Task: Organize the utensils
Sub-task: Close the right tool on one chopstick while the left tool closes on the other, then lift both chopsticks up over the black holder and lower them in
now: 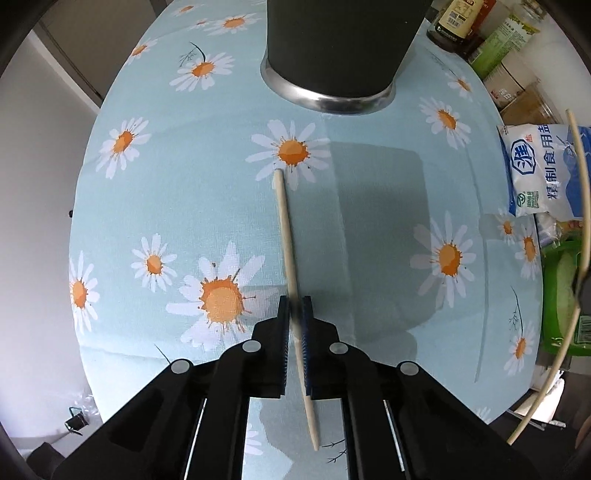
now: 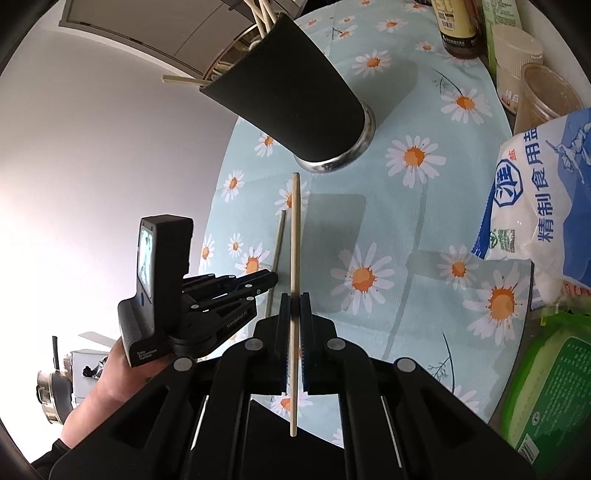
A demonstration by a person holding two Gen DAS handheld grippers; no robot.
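Note:
A black utensil cup (image 1: pixel 343 44) with a steel base stands on the daisy tablecloth; in the right wrist view the cup (image 2: pixel 291 96) holds several chopsticks. My left gripper (image 1: pixel 295 306) is shut on a wooden chopstick (image 1: pixel 284 221) that points toward the cup, low over the cloth. My right gripper (image 2: pixel 294 299) is shut on another chopstick (image 2: pixel 295 229), held above the table. The left gripper (image 2: pixel 271 278) and its chopstick (image 2: pixel 277 247) show in the right wrist view, to the left. The right chopstick (image 1: pixel 581 192) shows at the right edge of the left wrist view.
A salt bag (image 2: pixel 535 195), a green packet (image 2: pixel 554 391), sauce bottles (image 2: pixel 456 26) and jars (image 2: pixel 543 96) crowd the table's right side. The table (image 1: pixel 166 206) edge curves along the left, with a wall beyond.

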